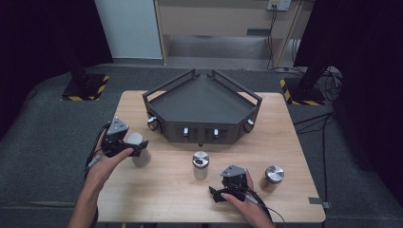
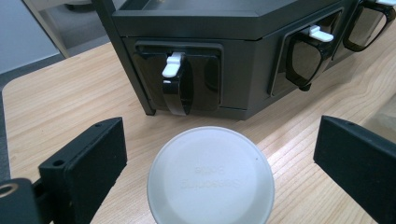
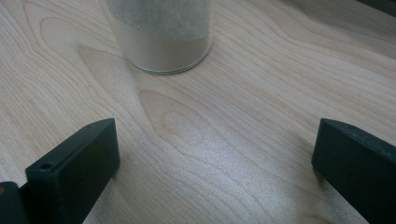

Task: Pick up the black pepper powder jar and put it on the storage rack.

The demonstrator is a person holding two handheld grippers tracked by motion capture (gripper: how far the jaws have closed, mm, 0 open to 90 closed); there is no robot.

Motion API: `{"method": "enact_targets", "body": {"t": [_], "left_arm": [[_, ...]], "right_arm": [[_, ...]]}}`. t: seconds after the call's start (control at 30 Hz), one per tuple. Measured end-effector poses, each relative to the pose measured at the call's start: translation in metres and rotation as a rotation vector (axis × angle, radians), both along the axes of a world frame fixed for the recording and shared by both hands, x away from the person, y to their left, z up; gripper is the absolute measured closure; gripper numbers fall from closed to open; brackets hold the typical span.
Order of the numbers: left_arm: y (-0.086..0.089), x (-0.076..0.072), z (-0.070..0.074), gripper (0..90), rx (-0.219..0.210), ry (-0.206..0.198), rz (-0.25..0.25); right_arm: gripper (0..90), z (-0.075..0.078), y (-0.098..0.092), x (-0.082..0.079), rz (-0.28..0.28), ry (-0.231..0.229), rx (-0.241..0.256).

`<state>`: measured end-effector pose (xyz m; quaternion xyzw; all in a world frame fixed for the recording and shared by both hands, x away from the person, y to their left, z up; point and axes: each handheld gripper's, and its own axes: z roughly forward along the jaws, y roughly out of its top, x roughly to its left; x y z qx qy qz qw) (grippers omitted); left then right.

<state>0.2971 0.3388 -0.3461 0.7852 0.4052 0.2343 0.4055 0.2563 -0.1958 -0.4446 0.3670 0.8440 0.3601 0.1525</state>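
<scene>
Fig. 1. My left gripper poised at the grey-lidded jar, which stands upright on the wooden table near its left edge, in front of the left corner of the dark angular rack. The jar is a short cylinder with a flat, round, pale grey lid bearing faint embossed lettering too soft to read; its long axis is vertical, lid uppermost. In the left gripper view the lid lies between my two black jaws, which stand wide apart with wood visible on either side of it; neither jaw touches the jar. Beyond the lid, the rack's front face shows a dark clip with a white tab, and a second such tab sits on the adjoining face.

My right gripper rests low over the table near its front edge, jaws likewise spread wide and holding nothing. In the right gripper view bare wood lies between them, and ahead stands the base of a clear jar of pale powder, well apart from both jaws. From the high view this is the metal-lidded jar upright at the table's centre; a further metal-lidded jar stands upright just to the right of my right gripper
</scene>
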Motion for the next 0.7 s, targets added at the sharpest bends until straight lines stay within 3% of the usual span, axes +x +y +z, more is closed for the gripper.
{"method": "enact_targets", "body": {"t": [0.7], "left_arm": [[-0.002,0.002,-0.024,4.5,0.005,0.009,0.018]], "right_arm": [[0.9,0.000,0.000,0.000,-0.001,0.001,0.001]]}}
